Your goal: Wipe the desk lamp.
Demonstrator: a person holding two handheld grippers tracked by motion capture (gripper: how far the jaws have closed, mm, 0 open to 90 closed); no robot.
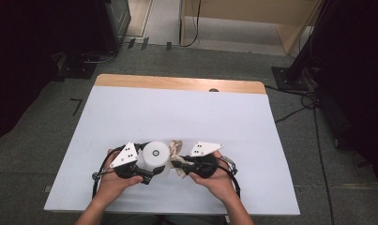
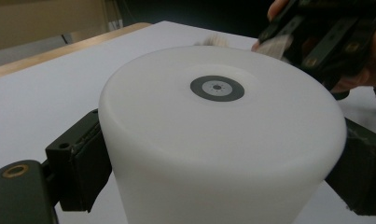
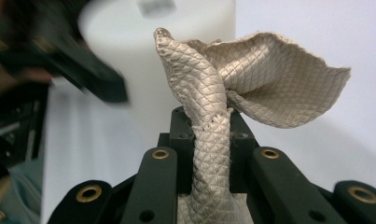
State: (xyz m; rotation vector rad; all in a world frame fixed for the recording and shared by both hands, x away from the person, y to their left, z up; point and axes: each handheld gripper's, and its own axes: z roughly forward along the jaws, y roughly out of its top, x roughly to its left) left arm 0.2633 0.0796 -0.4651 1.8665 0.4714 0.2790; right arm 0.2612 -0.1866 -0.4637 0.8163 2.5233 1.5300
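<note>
- The left gripper (image 1: pixel 147 176), at about seven o'clock on the white table (image 1: pixel 130 112), clamps its jaws on the sides of a white cylinder (image 1: pixel 156 156).
- The white cylinder stands upright near the table's front edge, a grey disc (image 2: pixel 217 87) on its top.
- The right gripper (image 1: pixel 177 164), at three o'clock of the cylinder, pinches a beige quilted cloth (image 3: pixel 241 84) just beside it.

The white worktop (image 1: pixel 177 112) is evenly and brightly lit from above, while the room's edges are lost in darkness. Only faint shadows are cast. In the right gripper view, the beige quilted cloth (image 3: pixel 251 79) is rendered sharp; the white cylinder (image 3: pixel 129 56) behind is blurred and overexposed.
</note>
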